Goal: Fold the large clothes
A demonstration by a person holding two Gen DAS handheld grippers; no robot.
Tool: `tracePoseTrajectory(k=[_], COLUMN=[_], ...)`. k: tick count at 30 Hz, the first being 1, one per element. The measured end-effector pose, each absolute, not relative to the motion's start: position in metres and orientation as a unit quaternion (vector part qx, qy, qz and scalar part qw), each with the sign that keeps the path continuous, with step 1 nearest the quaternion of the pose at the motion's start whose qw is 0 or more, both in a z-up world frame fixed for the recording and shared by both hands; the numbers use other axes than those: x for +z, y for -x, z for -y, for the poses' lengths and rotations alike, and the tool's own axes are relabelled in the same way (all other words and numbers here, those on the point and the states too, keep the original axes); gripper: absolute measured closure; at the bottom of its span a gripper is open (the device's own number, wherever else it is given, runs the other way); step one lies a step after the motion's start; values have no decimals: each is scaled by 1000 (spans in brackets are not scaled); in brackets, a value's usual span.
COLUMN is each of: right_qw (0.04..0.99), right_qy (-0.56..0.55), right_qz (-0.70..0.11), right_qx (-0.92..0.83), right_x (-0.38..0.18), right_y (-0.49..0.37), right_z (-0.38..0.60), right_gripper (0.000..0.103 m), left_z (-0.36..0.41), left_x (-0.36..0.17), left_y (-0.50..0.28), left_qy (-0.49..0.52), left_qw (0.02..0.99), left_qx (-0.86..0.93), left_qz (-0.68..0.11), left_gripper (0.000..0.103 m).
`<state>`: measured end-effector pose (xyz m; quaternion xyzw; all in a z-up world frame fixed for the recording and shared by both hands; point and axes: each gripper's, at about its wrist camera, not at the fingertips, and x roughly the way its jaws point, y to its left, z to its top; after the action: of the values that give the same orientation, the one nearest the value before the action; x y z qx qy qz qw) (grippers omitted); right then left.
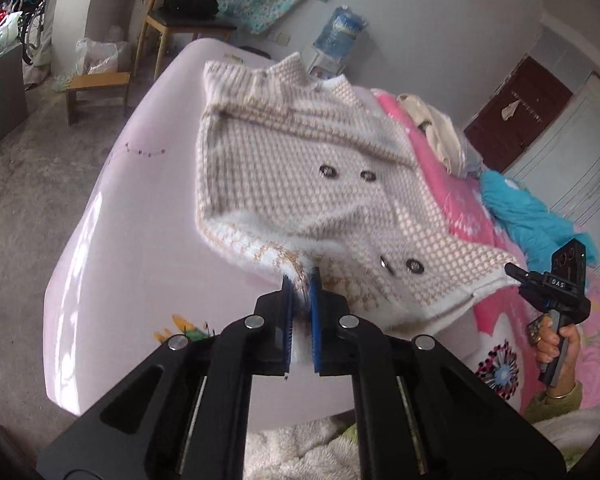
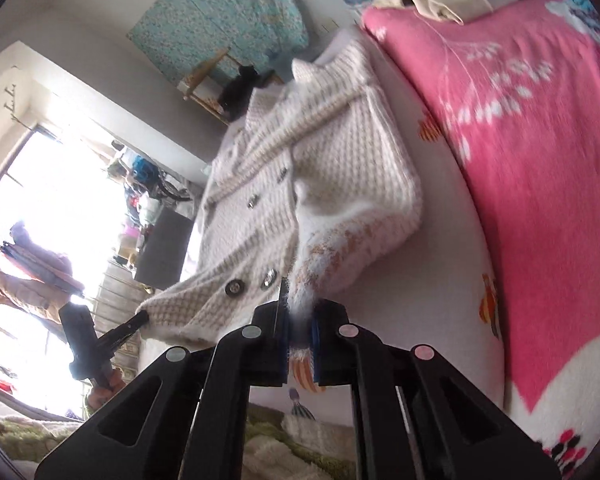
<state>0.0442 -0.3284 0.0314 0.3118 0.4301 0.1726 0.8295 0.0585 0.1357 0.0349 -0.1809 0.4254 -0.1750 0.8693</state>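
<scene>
A knitted cream and beige coat [image 1: 300, 184] is lying on the pale pink bed sheet [image 1: 140, 216], with its collar at the far end and its near hem lifted off the bed. The left gripper [image 1: 300, 280] is pinching the fluffy white hem at the near left corner, its blue pads [image 1: 289, 312] closed on the fabric. The right gripper [image 2: 298, 316] is clamping the near right corner of the hem in the same way. A pink blanket [image 2: 520, 160] is lying just beside the coat on the right. A wooden chair [image 1: 172, 24] is standing far behind the bed.
</scene>
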Motion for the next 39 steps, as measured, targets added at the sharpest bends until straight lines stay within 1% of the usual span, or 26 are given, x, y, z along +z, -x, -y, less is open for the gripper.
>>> tracePoseTrajectory(k=[6,7,8,9,10,11,12,13,14,15,18,23,25,26,28,30,32,34,35,37,38,39], right_qw=[843,845,845,844,842,840,840,838,835,831,822,814,811,811,810,804,806,825,831,847,859,869], right_qy=[-327,-328,-328,-332,-339,-343,-346,-351,-357,-362,-375,-376,-384,-386,-381,-379,-388,-370,-368,-355,-339,-320], right_qz=[-388,-386,-385,-385,-386,-388,-390,-393,-398,-404,-411,-427,-428,-428,-439,-453,-443,-426,-417,-395,-385,-378], right_qx=[176,172,172,170,164,158,151,144,132,124,120,116,111,102,78,63,63,42,35,11,-1,-11], right_x=[52,53,53,50,44,38,30,22,14,7,-7,-21,-25,-28,-38,-51,-58,-58,-59,-59,-59,-59], right_y=[-124,-141,-157,-173,-188,-202,-214,-224,-229,-232,-223,-177,-155,-145,-136,-136,-142,-151,-158,-168,-173,-177], right_z=[329,327,326,326,327,330,332,334,336,338,344,345,344,343,341,336,334,329,326,320,314,306], right_gripper=[95,95,94,90,86,70,52,47,46,46,45,45,40,35,35,35,35,35,35,35,35,35], left_z=[-150,-151,-152,-153,-153,-153,-154,-156,-160,-164,-178,-180,-178,-175,-172,-170,-174,-177,-177,-171,-166,-160], left_x=[48,47,45,40,34,27,19,13,11,11,8,-9,-23,-31,-49,-70,-77,-79,-79,-73,-73,-73], left_y=[-137,-152,-167,-181,-197,-212,-223,-230,-231,-229,-216,-182,-165,-159,-151,-154,-158,-168,-172,-178,-181,-183], left_qy=[219,220,223,230,235,242,248,253,255,261,285,283,299,310,335,368,408,436,446,431,419,403], left_qw=[871,872,873,870,865,860,853,851,856,860,856,843,826,818,798,775,769,766,769,789,797,808], left_qx=[-173,-170,-161,-160,-159,-153,-145,-132,-116,-112,-129,-152,-173,-179,-178,-170,-166,-153,-147,-129,-117,-104], left_qz=[-403,-402,-403,-406,-413,-424,-435,-440,-435,-424,-411,-431,-444,-451,-469,-485,-463,-446,-435,-419,-420,-416], left_gripper=[96,92,92,90,86,83,72,51,44,40,39,38,29,27,23,23,23,23,23,23,25,35])
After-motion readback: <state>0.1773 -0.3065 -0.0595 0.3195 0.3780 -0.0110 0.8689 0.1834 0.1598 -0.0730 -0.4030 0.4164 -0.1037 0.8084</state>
